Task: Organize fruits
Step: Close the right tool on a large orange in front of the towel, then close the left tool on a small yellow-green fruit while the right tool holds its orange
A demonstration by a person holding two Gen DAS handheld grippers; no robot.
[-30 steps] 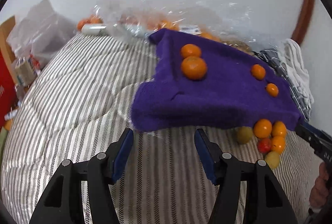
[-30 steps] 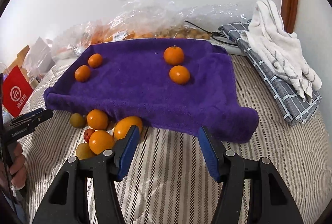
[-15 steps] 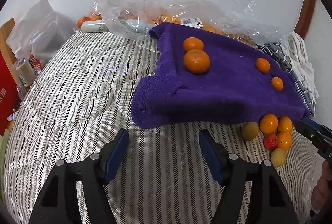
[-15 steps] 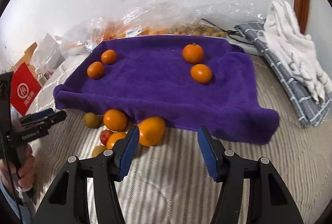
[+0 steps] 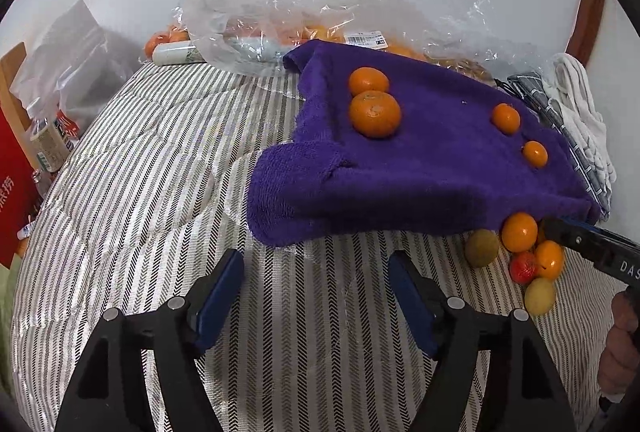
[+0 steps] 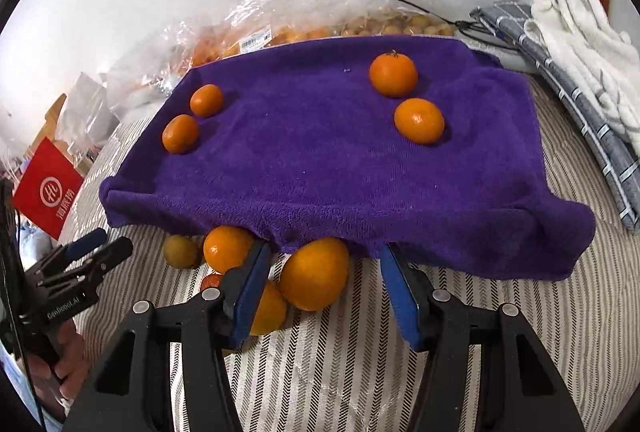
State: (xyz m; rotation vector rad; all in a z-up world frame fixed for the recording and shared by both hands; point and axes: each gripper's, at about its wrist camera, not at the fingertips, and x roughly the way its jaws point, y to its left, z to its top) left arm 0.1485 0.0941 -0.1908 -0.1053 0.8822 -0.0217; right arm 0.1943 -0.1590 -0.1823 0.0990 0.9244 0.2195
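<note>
Right gripper jaws parted and just closing in, the large orange between the pads but not yet pinched, just in front of the purple towel edge. Best centred on the fruit's widest part before squeezing, clear of the neighbouring oranges at its left. Left gripper widening, empty, before the towel's near corner.
</note>
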